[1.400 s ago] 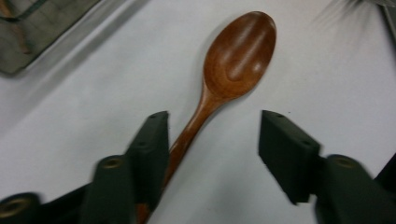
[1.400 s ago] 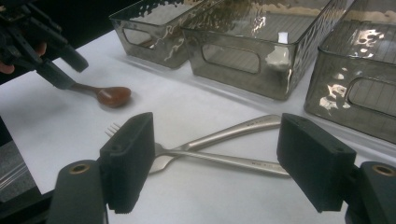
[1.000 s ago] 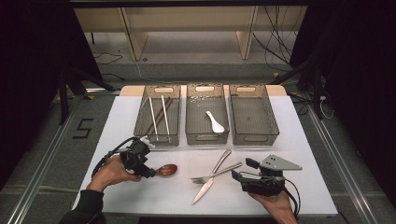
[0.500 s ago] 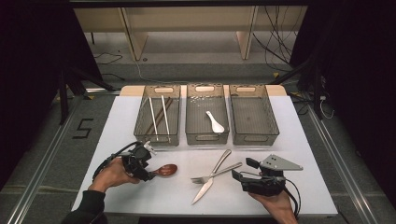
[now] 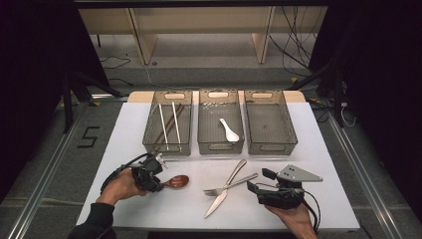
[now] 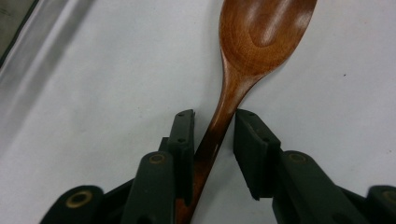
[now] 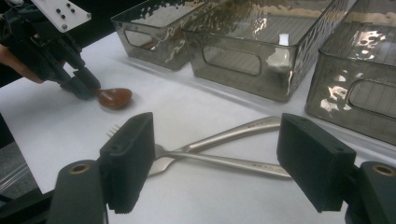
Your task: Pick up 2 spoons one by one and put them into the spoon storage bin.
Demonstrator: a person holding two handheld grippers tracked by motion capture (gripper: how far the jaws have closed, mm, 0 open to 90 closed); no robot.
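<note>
Near the counter's front-left corner, the spoon [image 6: 243, 70] lies with its handle between the left hand-held gripper [image 6: 212, 140], whose jaws have just been closing; one pad touches, the other stands apart. Right hand-held gripper [image 7: 219, 163] spread.

Bare table [image 5: 124, 144] lies open before the three bins [image 5: 220, 122]; fork [image 5: 230, 185] and knife [image 5: 224, 195] block the middle.

**Hidden and cut-off parts**

In the left gripper view, the wooden spoon [image 6: 243, 60] loses its bowl tip at the top edge, and its handle end drops behind the jaws. In the right gripper view, the fork [image 7: 219, 158] has most of its tines behind the near jaw, and the knife [image 7: 243, 128] blade is hidden there too.
</note>
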